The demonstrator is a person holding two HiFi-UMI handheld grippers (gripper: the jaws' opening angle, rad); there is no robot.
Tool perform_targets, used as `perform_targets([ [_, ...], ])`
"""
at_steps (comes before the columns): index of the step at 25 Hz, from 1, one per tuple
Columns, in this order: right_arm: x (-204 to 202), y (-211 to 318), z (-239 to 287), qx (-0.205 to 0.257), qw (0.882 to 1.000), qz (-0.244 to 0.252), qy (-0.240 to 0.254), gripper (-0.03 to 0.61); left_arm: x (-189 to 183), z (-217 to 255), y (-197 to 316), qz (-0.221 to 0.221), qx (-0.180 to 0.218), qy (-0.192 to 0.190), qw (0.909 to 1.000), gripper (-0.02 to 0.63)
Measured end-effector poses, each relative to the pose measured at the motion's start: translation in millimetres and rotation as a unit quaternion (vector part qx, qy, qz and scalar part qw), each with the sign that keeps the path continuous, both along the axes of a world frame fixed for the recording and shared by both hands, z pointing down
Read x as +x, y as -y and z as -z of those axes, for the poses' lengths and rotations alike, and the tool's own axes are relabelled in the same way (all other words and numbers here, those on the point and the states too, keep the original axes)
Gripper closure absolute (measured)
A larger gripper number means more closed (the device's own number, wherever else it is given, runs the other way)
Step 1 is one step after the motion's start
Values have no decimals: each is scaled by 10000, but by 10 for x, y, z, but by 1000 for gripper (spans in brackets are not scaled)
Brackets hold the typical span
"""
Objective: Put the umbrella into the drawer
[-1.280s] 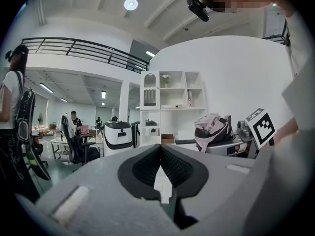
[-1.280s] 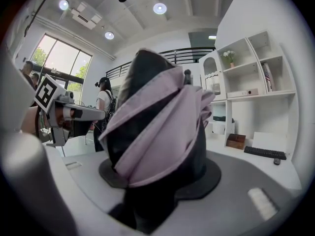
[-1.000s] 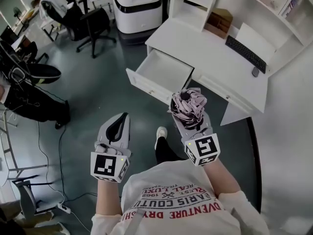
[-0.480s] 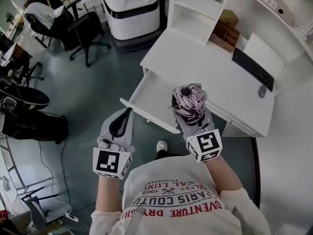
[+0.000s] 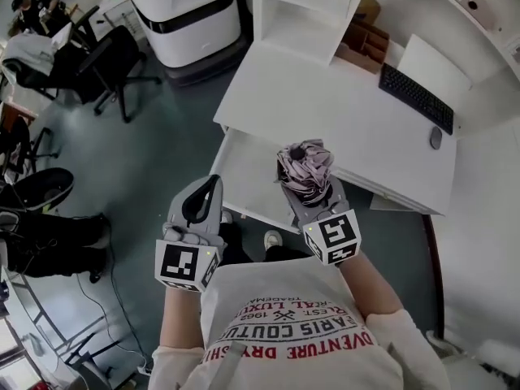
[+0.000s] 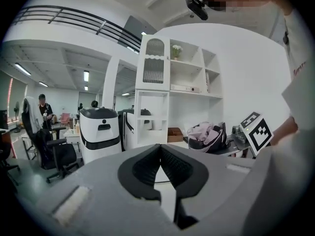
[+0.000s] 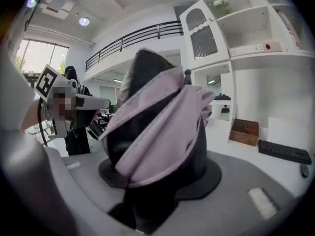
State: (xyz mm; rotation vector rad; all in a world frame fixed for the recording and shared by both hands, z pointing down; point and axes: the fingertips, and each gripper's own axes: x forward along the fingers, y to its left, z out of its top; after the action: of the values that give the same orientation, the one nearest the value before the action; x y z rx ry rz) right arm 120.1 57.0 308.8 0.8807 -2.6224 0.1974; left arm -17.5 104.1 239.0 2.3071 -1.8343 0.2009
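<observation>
A folded pink and black umbrella stands up from my right gripper, which is shut on it; in the right gripper view the umbrella fills the space between the jaws. It hangs over the near right part of the open white drawer, which is pulled out of the white desk. My left gripper is at the drawer's near left corner. It is shut, its black pads meeting at the tips with nothing between them.
On the desk are a black keyboard, a mouse and a brown wooden box under the shelf unit. A white and black machine stands left of the desk, with office chairs further left. My shoe shows below the drawer.
Both grippers have moved forward to the desk; the umbrella has gone from short of the drawer front to over the drawer. Neither grip has changed.
</observation>
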Motion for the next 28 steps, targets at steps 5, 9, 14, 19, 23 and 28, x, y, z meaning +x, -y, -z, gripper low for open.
perform_targets([
  [5,-89,200,-354,-321,9982,-463,-220,370,-56,-158,535,-698,-132,-31,9975,610],
  [9,-229,359,-764,-676,9942,-710,-446,368,-157,-362,956,-1143,-236,-146,9931,609],
  [14,-412,392,-1426,-1349,9833,-859,-872,367,-284,-804,1214,-1701,-682,-304,9826,610],
  [19,-670,471,-2117,-1996,9703,-691,-1176,367,-477,-1308,1456,-2148,-896,-348,9719,609],
  [23,-779,437,-2640,-2425,9574,-575,-1462,367,-536,-1650,1558,-2391,-1091,-323,9643,609],
  [28,-827,350,-3200,-2839,9424,-560,-1680,367,-531,-2052,1559,-2571,-1234,-405,9576,609],
])
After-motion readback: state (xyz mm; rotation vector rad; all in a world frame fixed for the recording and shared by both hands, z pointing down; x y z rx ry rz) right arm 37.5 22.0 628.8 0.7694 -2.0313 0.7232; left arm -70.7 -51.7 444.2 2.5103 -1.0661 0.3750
